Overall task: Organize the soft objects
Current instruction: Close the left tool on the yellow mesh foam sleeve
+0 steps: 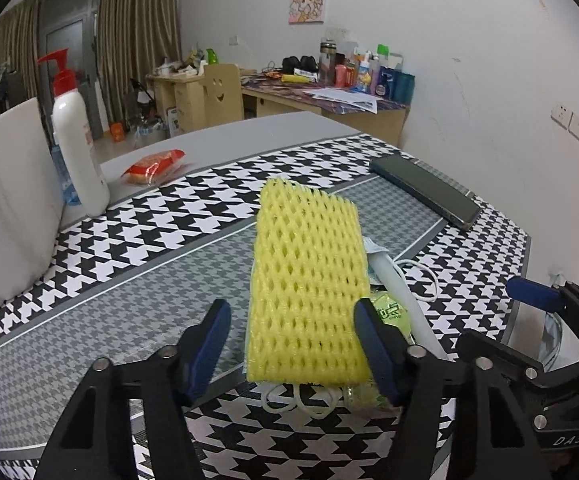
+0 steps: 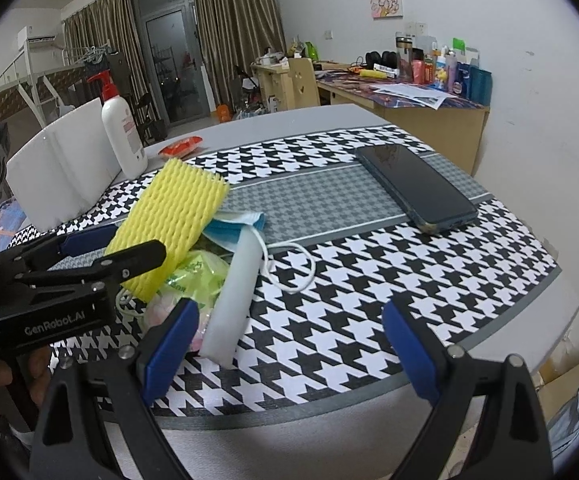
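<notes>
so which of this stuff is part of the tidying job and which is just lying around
Part of the job: yellow foam net sleeve, blue face mask, white foam strip, green plastic packet.

Lying about: dark phone, white pump bottle, red snack packet.

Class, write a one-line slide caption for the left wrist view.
Left gripper straddles a yellow foam net lying atop the pile on the houndstooth cloth.

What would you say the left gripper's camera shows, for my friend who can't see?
The left gripper straddles a yellow foam net lying on a small pile on a houndstooth table mat. A white pump bottle stands far left, a dark phone lies right.
</notes>
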`<action>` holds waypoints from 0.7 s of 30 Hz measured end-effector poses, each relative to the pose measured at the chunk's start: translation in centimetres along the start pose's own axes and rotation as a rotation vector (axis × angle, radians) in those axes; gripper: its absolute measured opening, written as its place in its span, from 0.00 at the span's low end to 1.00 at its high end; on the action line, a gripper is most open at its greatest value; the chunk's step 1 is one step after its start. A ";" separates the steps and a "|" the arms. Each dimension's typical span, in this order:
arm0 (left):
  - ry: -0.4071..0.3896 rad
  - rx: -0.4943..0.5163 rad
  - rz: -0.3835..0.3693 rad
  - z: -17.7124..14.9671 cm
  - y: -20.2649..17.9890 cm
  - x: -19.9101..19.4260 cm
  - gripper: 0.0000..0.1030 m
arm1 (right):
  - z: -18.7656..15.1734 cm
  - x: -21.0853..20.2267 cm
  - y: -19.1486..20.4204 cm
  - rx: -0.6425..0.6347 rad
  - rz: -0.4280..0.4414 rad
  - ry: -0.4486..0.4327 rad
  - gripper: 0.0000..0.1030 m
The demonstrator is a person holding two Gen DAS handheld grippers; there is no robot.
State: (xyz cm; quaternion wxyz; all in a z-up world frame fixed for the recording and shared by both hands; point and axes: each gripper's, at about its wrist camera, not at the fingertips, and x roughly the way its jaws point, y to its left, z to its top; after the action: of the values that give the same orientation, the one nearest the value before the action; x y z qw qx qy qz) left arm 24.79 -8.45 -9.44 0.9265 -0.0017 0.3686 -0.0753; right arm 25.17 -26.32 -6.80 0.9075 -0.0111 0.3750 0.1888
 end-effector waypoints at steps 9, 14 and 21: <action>-0.011 0.025 -0.028 -0.2 -0.3 -0.2 0.24 | 0.0 0.7 -0.1 -0.007 -0.004 0.024 0.93; -0.031 0.020 -0.053 -0.3 -0.1 -0.7 0.14 | -0.1 0.8 0.0 -0.017 -0.007 0.033 0.93; -0.075 -0.001 -0.121 -0.2 0.6 -2.5 0.11 | -0.3 1.2 0.2 -0.030 -0.003 0.044 0.93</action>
State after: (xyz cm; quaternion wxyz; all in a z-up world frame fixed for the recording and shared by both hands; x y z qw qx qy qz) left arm 22.97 -7.53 -7.88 0.9334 -0.0274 0.3330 -0.1307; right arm 25.66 -25.80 -7.79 0.8991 -0.0294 0.3920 0.1925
